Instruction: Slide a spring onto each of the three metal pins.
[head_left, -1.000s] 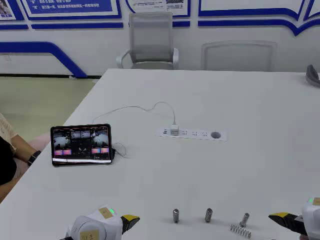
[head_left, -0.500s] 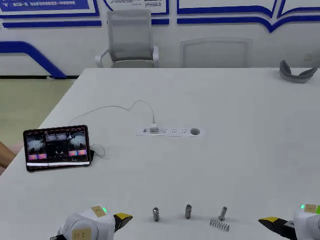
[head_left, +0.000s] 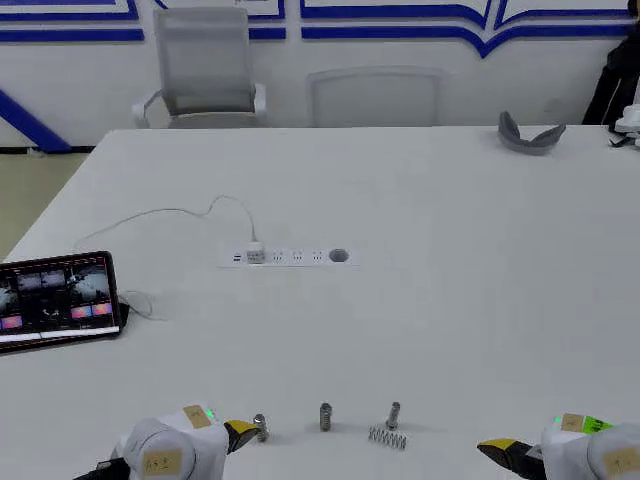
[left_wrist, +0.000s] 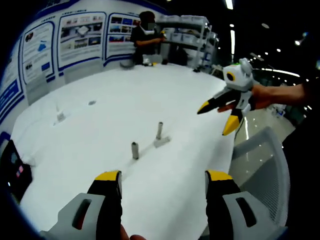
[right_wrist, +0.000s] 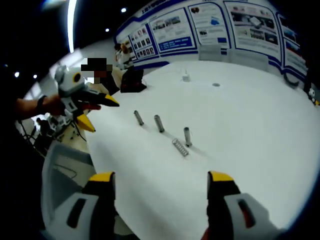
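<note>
Head view: we've got three pins (head_left: 325, 417) standing in a row near the counter (head_left: 420, 200) edge, with a loose spring (head_left: 386, 437) lying just beside the rightmost one. The left gripper (head_left: 240, 433) is right by the leftmost pin, the right gripper (head_left: 497, 452) well apart.

Left gripper view: our jaws are apart, holding nothing.

Right gripper view: same deal, jaws wide and empty.

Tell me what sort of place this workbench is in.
Likely an office meeting or display room: a large white table with a power strip, office chairs at its far edge, and blue-trimmed poster boards on the walls.
</note>
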